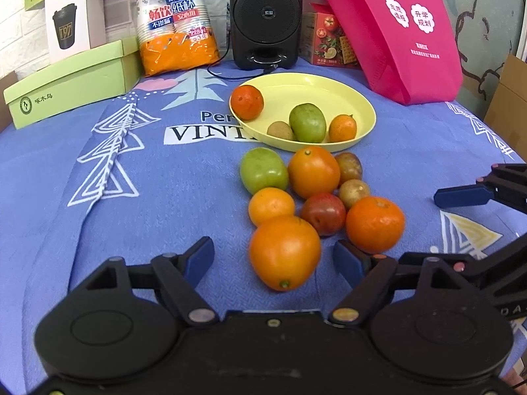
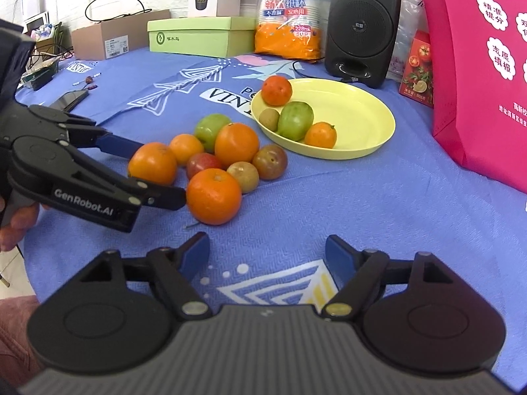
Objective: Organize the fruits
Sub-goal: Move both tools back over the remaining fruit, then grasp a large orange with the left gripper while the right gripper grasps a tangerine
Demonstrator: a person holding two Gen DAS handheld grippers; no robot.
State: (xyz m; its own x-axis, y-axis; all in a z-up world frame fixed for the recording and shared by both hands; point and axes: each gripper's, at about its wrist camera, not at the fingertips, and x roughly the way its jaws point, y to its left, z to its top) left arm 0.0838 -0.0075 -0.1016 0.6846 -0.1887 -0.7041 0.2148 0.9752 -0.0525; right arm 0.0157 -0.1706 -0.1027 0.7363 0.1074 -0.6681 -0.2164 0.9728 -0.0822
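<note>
At the bottom of the left wrist view, the left gripper (image 1: 273, 256) is seen with jaws open astride a large orange (image 1: 285, 251), the pads not yet pressing it. The right gripper (image 2: 267, 253) is seen open over bare cloth, nothing between its jaws. Beyond, 7 more fruits are clustered on the bench (image 1: 131, 214); 4 already lie in the yellow plate (image 1: 329, 92), upper centre. A pick-up step is judged in hand: closing on the orange, then carriage to the plate, is called for.
</note>
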